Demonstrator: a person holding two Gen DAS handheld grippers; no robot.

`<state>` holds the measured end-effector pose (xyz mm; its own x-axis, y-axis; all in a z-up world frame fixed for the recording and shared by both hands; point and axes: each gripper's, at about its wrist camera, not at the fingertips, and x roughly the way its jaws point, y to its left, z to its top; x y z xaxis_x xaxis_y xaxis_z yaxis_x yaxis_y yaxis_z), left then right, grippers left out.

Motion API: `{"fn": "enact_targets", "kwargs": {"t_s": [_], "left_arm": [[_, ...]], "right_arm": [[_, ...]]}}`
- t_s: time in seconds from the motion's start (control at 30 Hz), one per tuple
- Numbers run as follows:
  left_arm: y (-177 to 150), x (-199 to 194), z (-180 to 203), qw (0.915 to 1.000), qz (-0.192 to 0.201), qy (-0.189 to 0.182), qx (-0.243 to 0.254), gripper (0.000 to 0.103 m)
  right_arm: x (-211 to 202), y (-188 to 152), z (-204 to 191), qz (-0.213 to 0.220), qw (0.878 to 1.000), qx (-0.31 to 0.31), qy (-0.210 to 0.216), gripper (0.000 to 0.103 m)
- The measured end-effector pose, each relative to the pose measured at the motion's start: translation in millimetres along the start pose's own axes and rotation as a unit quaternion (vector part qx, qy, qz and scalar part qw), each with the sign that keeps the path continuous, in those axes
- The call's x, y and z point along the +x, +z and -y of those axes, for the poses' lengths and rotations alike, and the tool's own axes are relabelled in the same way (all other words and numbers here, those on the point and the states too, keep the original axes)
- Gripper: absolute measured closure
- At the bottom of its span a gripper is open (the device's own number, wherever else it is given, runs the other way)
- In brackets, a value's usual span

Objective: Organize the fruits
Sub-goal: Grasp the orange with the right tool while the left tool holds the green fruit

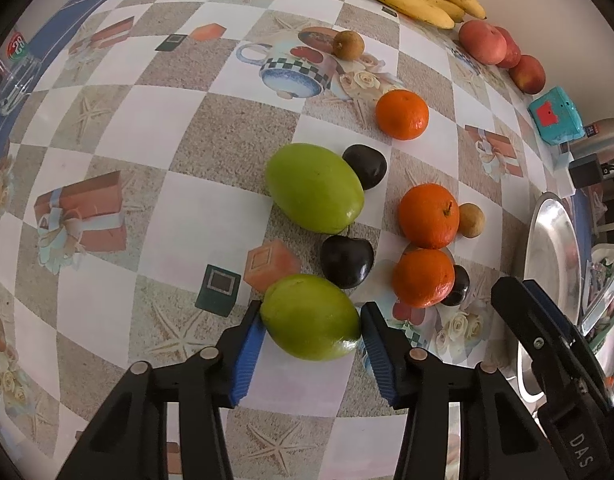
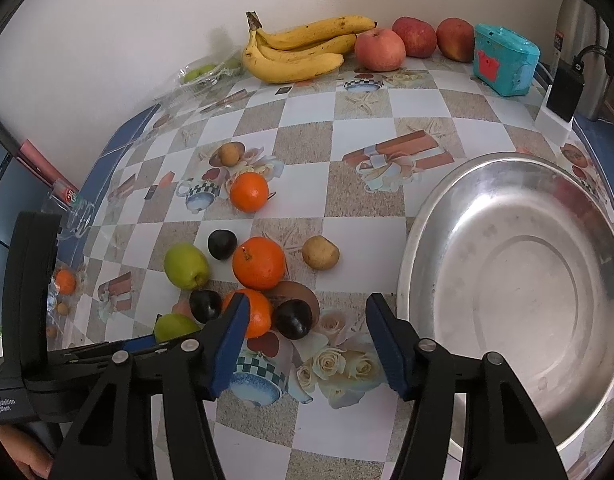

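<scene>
My left gripper (image 1: pixel 311 320) has its blue pads on both sides of a green fruit (image 1: pixel 311 317) resting on the table, closed on it. A second green fruit (image 1: pixel 314 187), three oranges (image 1: pixel 427 216), dark plums (image 1: pixel 346 266) and small brown fruits (image 1: pixel 471 220) lie beyond it. My right gripper (image 2: pixel 305 332) is open and empty, low over the table, left of the empty metal bowl (image 2: pixel 519 280). An orange (image 2: pixel 253 318) and a plum (image 2: pixel 293 319) lie just ahead of it. The left gripper shows in the right wrist view (image 2: pixel 139 344) by the held green fruit (image 2: pixel 175 327).
Bananas (image 2: pixel 299 48), three red apples (image 2: pixel 381 49) and a teal box (image 2: pixel 505 60) line the back wall. A black device (image 2: pixel 565 92) stands at the right rear. A clear plastic container (image 2: pixel 73 212) sits at the table's left edge. The tablecloth is checkered.
</scene>
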<state>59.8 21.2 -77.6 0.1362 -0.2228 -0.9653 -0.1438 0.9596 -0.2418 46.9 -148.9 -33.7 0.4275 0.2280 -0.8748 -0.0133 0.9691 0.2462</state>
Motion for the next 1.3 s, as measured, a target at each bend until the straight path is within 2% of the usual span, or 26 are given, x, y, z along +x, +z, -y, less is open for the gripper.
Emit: {"fn": "enact_targets", "kwargs": {"t_s": [0.17,0.37,0.7,0.9,1.3], "left_arm": [[0.1,1.5,1.0,1.0000,0.000,0.003,0.003,0.052],[4.9,-7.5,-18.6,0.9992,0.009,-0.003,-0.038,0.052],[15.7,-41.2,-55.1,0.9929,0.061,-0.019,-0.100,0.052],[17.2,-46.3,-68.8,0.9902,0.059,-0.024,-0.124,0.052],[14.9,-45.5,-69.3,0.9899,0.053,-0.025,-0.129,0.052]], "right_arm": [[2.7,-1.2,0.7,-0.006,1.000,0.002,0.000,0.041],[2.7,0.0,-4.7,-0.004,1.000,0.002,0.006,0.041],[12.5,-0.4,-36.0,-0.014,0.999,-0.031,0.011,0.048],[23.3,-1.6,-54.3,-0.021,0.998,-0.065,-0.012,0.050],[43.1,-5.1,-72.6,-0.033,0.988,-0.130,-0.071,0.054]]}}
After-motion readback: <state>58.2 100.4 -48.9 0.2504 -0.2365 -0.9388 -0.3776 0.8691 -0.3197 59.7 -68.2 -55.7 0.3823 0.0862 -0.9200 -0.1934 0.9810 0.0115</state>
